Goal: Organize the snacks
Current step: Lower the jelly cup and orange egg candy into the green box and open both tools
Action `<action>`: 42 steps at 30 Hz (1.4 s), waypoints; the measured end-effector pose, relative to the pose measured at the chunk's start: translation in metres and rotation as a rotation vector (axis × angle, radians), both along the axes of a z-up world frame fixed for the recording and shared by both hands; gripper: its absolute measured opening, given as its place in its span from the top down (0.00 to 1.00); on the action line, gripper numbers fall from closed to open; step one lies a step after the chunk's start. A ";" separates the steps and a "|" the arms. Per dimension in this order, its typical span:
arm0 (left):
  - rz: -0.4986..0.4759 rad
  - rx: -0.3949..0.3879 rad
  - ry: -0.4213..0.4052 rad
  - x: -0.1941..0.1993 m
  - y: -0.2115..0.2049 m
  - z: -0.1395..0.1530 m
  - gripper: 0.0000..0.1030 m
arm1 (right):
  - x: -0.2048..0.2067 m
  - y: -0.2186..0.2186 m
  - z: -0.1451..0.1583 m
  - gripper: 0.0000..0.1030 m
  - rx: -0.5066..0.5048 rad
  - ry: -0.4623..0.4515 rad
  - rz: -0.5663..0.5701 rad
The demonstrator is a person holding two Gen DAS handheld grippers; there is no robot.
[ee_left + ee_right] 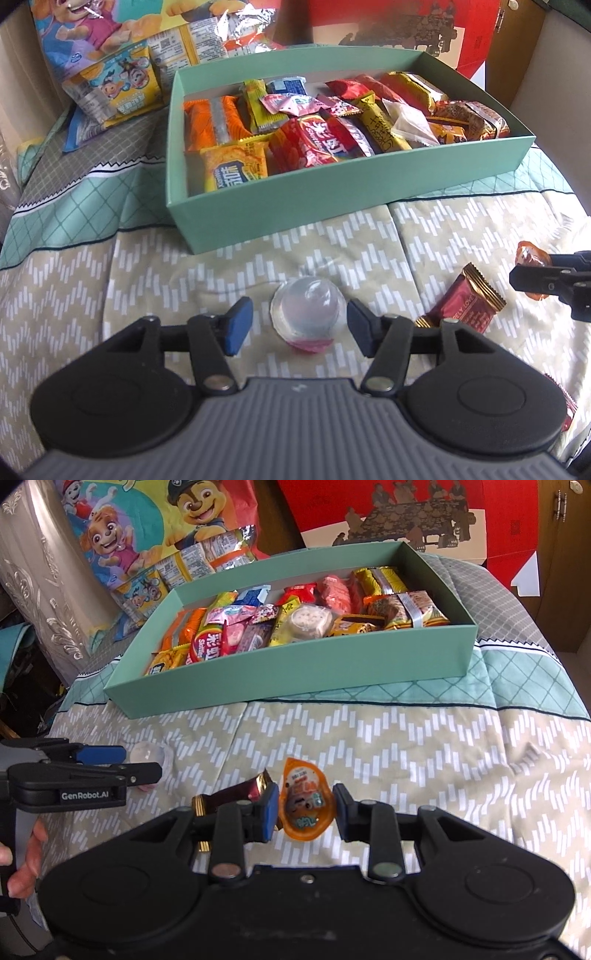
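A green box [280, 206] full of wrapped snacks stands on the bedspread; it also shows in the right wrist view [295, 675]. My left gripper [300, 325] is open around a clear jelly cup [308, 314] lying on the cloth, with small gaps to the pads. My right gripper [306, 810] has its blue pads against both sides of an orange jelly cup [304, 805]. A dark red and gold snack bar [461, 302] lies between the two grippers, seen also in the right wrist view [236, 794].
A cartoon snack bag [110, 55] with several small packets leans behind the box on the left. A red gift box [424, 517] stands behind it. A metallic patterned object [44, 583] is at the far left. A red packet edge [567, 410] lies at lower right.
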State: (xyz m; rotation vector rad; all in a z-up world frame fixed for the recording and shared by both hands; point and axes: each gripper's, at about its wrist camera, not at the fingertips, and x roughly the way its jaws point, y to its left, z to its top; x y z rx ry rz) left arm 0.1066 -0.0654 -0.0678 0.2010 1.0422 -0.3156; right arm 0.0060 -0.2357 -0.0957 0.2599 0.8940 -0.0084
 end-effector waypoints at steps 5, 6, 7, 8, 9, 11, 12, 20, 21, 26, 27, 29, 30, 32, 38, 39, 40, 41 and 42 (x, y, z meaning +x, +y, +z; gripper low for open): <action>-0.013 -0.014 -0.015 -0.002 -0.005 -0.001 0.67 | 0.001 -0.002 -0.002 0.70 0.004 0.003 -0.006; -0.014 -0.025 -0.011 -0.003 -0.004 0.000 0.67 | 0.001 -0.002 -0.002 0.70 0.004 0.003 -0.006; -0.014 -0.033 -0.006 -0.003 -0.003 0.000 0.67 | 0.002 -0.003 -0.002 0.70 0.004 0.004 -0.005; -0.010 -0.040 -0.002 -0.003 -0.002 0.001 0.67 | 0.002 -0.003 -0.002 0.70 0.004 0.003 -0.006; -0.006 -0.049 0.001 -0.004 0.000 0.002 0.67 | 0.002 -0.003 -0.002 0.70 0.005 0.002 -0.005; 0.000 -0.066 0.001 -0.005 0.003 0.009 0.67 | 0.003 -0.004 0.000 0.70 0.008 -0.004 -0.003; -0.001 -0.073 -0.006 -0.006 0.003 0.015 0.67 | 0.004 -0.004 0.003 0.70 0.012 -0.008 0.000; -0.005 -0.137 -0.062 0.026 -0.004 0.061 0.67 | 0.040 -0.013 0.039 0.70 0.018 -0.084 0.022; -0.004 -0.138 -0.072 0.035 -0.006 0.065 0.67 | 0.048 -0.015 0.045 0.70 0.023 -0.095 0.023; -0.012 -0.133 -0.102 0.090 -0.026 0.078 0.67 | 0.105 -0.028 0.064 0.70 0.029 -0.134 0.021; -0.015 -0.129 -0.107 0.100 -0.031 0.079 0.67 | 0.118 -0.032 0.065 0.70 0.034 -0.135 0.015; -0.024 -0.118 -0.114 0.122 -0.041 0.078 0.66 | 0.147 -0.043 0.066 0.70 0.048 -0.135 0.005; -0.025 -0.116 -0.111 0.133 -0.045 0.077 0.66 | 0.159 -0.048 0.065 0.70 0.052 -0.135 0.003; -0.021 -0.115 -0.102 0.155 -0.054 0.073 0.66 | 0.185 -0.058 0.061 0.70 0.060 -0.129 -0.006; -0.007 -0.116 -0.085 0.207 -0.076 0.057 0.66 | 0.238 -0.085 0.043 0.70 0.058 -0.103 -0.044; -0.006 -0.114 -0.084 0.213 -0.079 0.055 0.66 | 0.244 -0.090 0.039 0.70 0.063 -0.098 -0.052; -0.004 -0.111 -0.084 0.218 -0.081 0.052 0.66 | 0.250 -0.095 0.036 0.70 0.065 -0.094 -0.058; -0.001 -0.107 -0.083 0.223 -0.084 0.049 0.66 | 0.254 -0.098 0.034 0.70 0.067 -0.093 -0.063; 0.005 -0.102 -0.084 0.227 -0.087 0.047 0.66 | 0.257 -0.100 0.032 0.68 0.072 -0.093 -0.066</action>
